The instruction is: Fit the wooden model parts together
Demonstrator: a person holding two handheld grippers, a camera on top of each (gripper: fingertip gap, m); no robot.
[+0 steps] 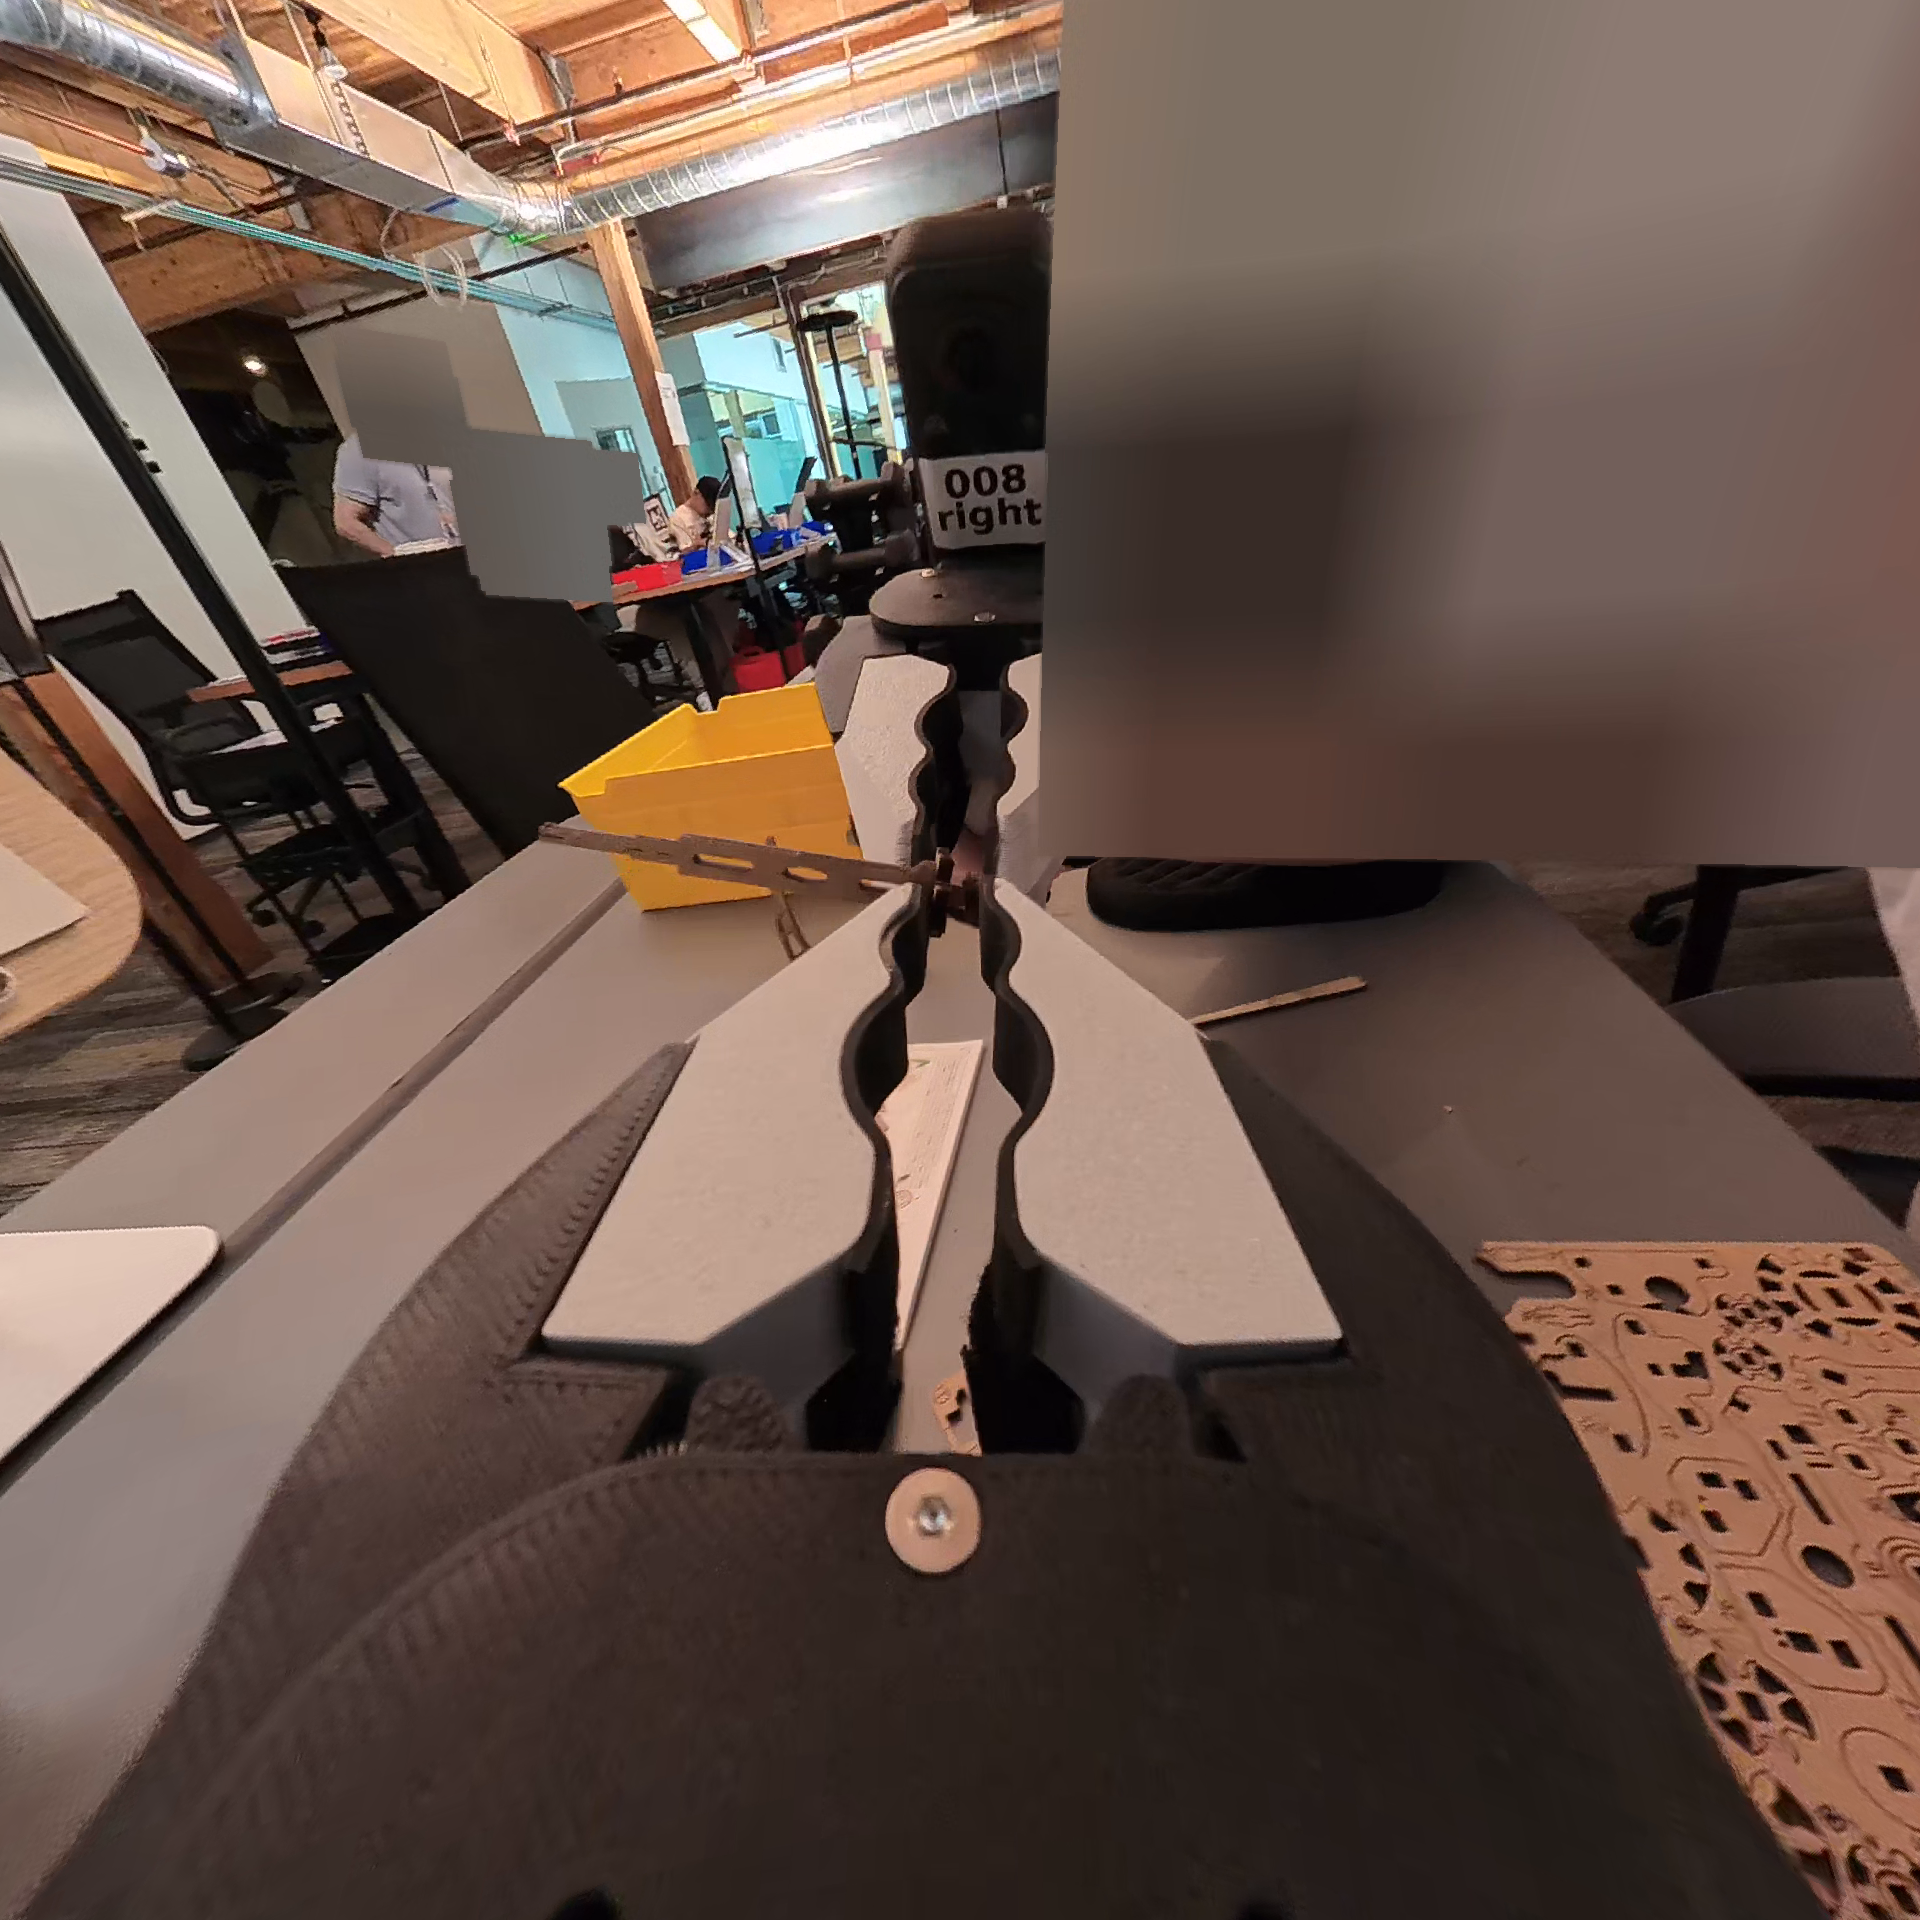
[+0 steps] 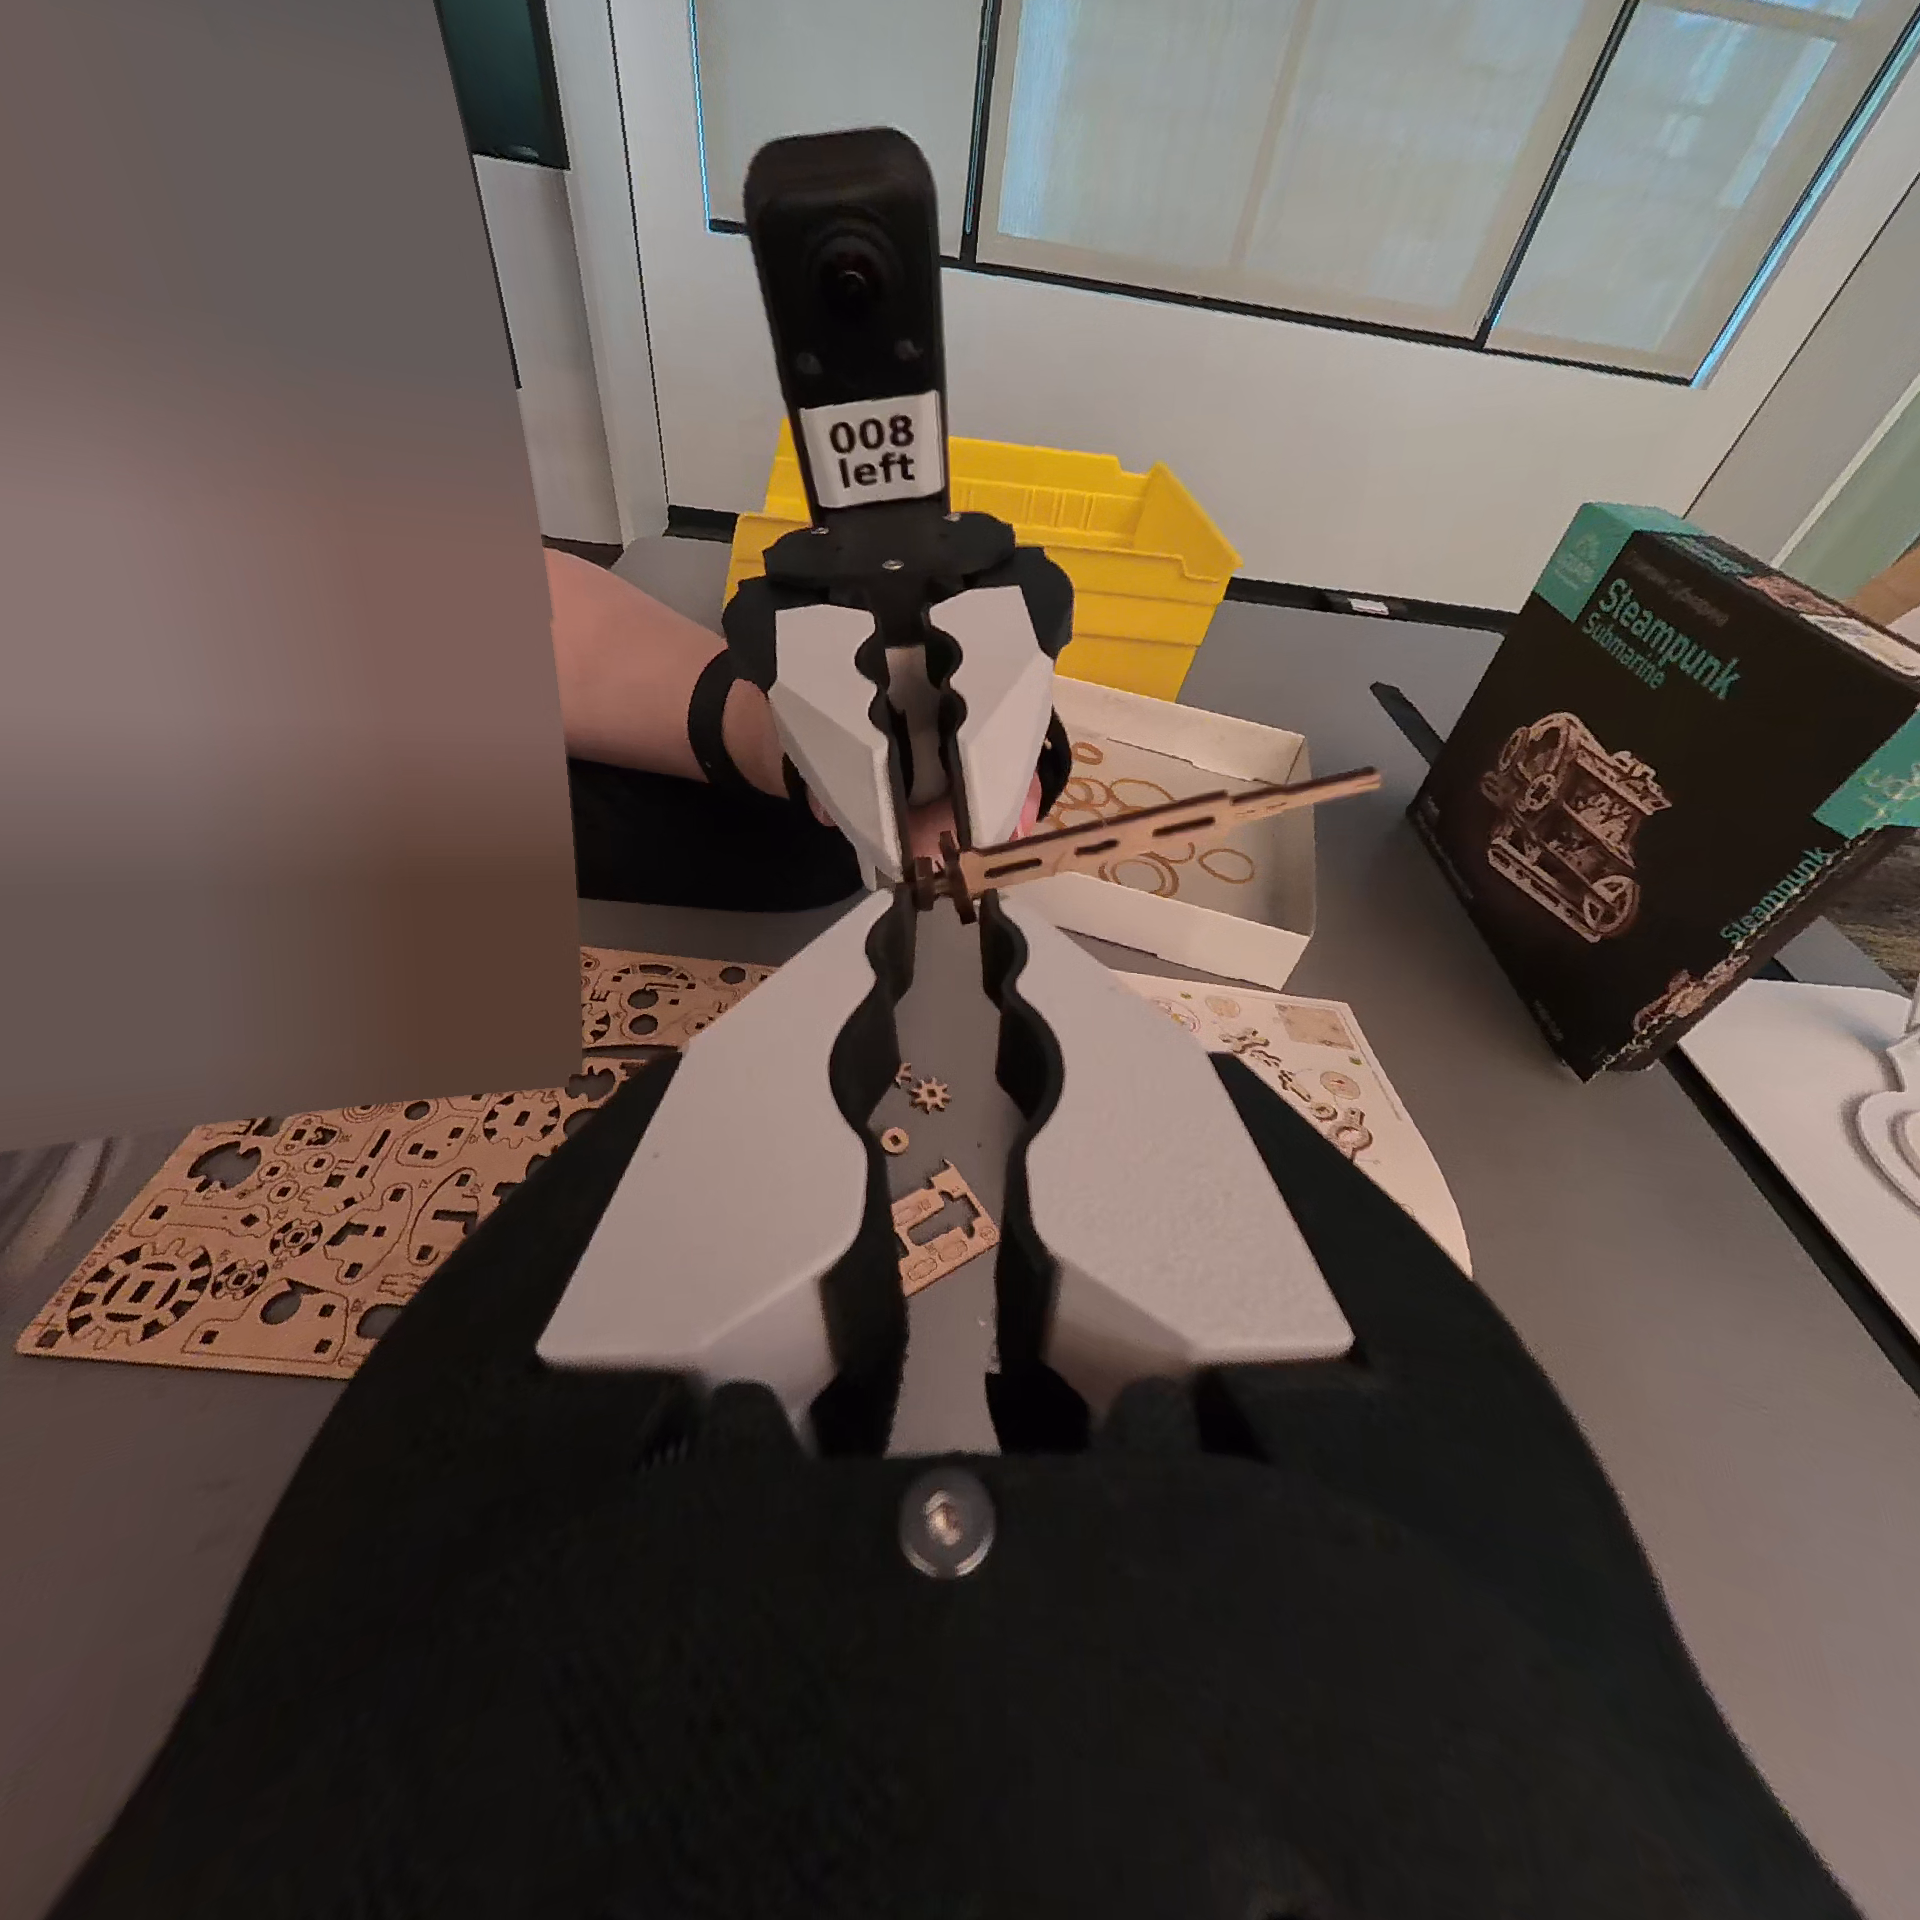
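A long slotted wooden strip (image 1: 727, 857) (image 2: 1164, 831) hangs in the air above the grey table (image 1: 520, 1039). One end of it sits where the two grippers meet tip to tip. My left gripper (image 1: 943, 906) looks shut on that end; it also shows in the right wrist view (image 2: 935, 844). My right gripper (image 2: 943, 902) looks shut on a small toothed wooden piece (image 2: 966, 896) that crosses the strip's end; this gripper also shows in the left wrist view (image 1: 951, 857). The joint itself is mostly hidden between the fingertips.
A punched wooden parts sheet (image 2: 260, 1247) (image 1: 1714, 1507) lies flat on the table. A small loose gear (image 2: 930, 1093) lies under my right gripper. Behind stand a yellow bin (image 2: 1122, 551) (image 1: 727, 790), a white tray of rings (image 2: 1226, 935) and the dark kit box (image 2: 1662, 790). An instruction sheet (image 2: 1278, 1039) lies nearby. Left and right tips are no more than a few centimetres apart.
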